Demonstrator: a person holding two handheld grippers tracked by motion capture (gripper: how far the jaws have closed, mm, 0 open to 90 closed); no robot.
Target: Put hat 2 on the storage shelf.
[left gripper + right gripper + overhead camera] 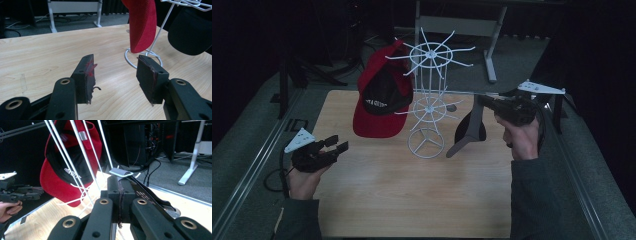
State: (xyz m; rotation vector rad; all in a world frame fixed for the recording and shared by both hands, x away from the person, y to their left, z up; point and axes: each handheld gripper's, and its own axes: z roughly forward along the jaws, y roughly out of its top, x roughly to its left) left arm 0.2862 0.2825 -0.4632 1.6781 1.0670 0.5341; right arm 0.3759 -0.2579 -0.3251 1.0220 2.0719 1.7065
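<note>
A white wire rack stands mid-table with a red and black cap hanging on its left arms. My right gripper is shut on the back of a black cap, whose brim hangs down to the right of the rack. In the right gripper view the jaws pinch the cap's strap just below its grey tab, close to the rack wires. My left gripper hovers open over the table's left side, with nothing between its pads. Beyond it hang the red cap and black cap.
The wooden table has bare surface in front of the rack and on the left. The rack's ring base sits on it. A white desk frame stands on the floor behind the table. Metal rails run along both table sides.
</note>
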